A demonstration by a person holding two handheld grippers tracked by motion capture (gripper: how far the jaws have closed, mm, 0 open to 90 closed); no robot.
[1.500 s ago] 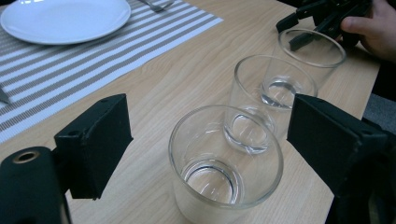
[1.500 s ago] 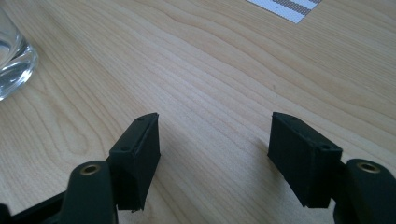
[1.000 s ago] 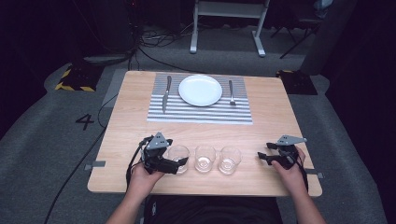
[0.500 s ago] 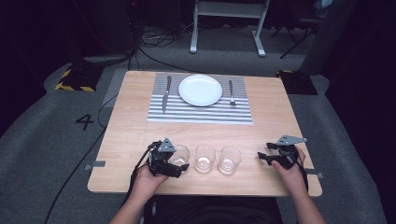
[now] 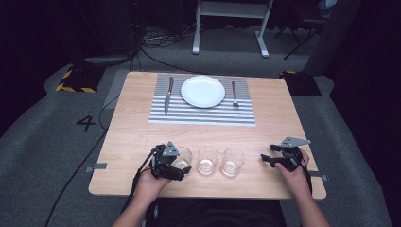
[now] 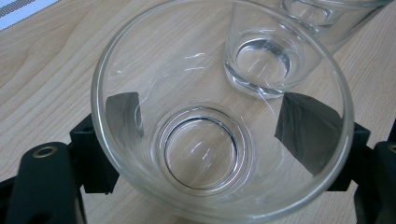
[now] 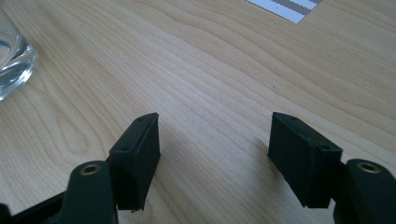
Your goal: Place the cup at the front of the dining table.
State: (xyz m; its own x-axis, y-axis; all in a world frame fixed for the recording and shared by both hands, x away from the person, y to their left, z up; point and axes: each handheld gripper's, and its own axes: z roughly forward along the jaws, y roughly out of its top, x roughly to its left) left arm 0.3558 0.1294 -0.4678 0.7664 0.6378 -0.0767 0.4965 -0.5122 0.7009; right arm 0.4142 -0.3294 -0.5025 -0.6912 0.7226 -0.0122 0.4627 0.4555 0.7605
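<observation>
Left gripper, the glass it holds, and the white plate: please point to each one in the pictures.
left gripper point(image 5: 182, 166), high view, between its fingertips at the glass.
leftmost glass point(image 6: 205, 149), left gripper view, on its thick base.
white plate point(image 5: 203, 91), high view, on its bare middle.

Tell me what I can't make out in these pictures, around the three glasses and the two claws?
- High view: the left claw covers the near side of the left glass; its grip is hidden there.
- Left claw view: the far glass is cut off by the top edge.
- Right claw view: the glass is cut by the left edge.
- High view: the fork and knife are too small to show detail.
</observation>
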